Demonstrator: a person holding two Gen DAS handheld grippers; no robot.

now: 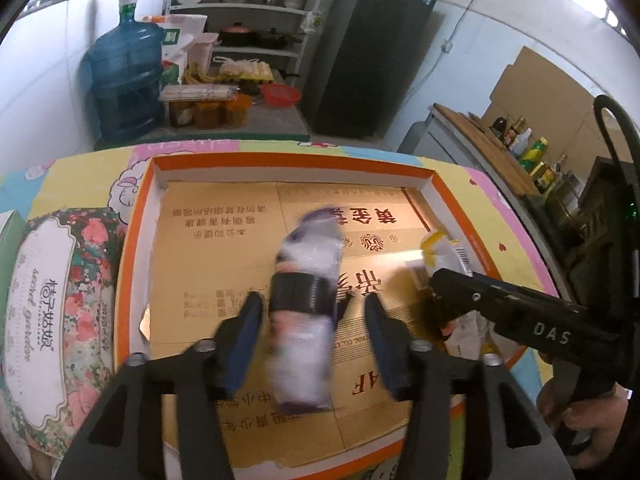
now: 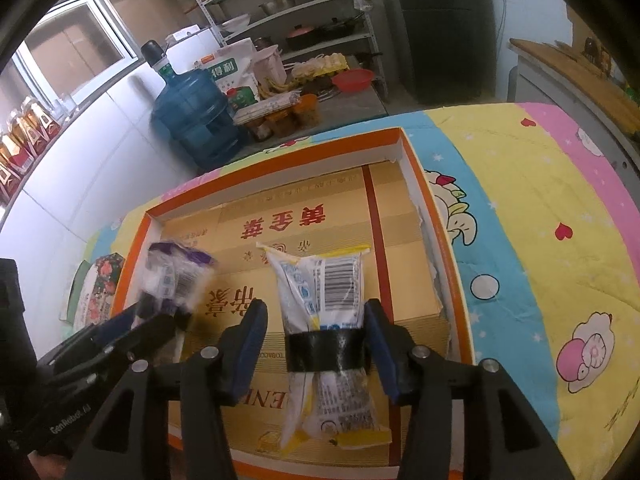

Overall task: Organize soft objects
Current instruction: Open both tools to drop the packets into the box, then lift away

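1. while both tools are tilted down over the orange-rimmed cardboard tray [image 1: 136, 216], the left gripper [image 1: 314, 312] is seen spread, its blue pads clear of the purple-and-white soft packet [image 1: 306, 320], which appears blurred between them.
2. the right gripper [image 2: 316, 332] is seen slightly parted around the yellow-and-white soft packet [image 2: 324, 320]; its right pad touches the black band, and a gap is seen at the left pad.
3. both packets are placed over the tray's gold cardboard floor.
4. a floral tissue pack [image 1: 52, 304] is seen left of the tray, on the cartoon-print cloth [image 2: 540, 240].
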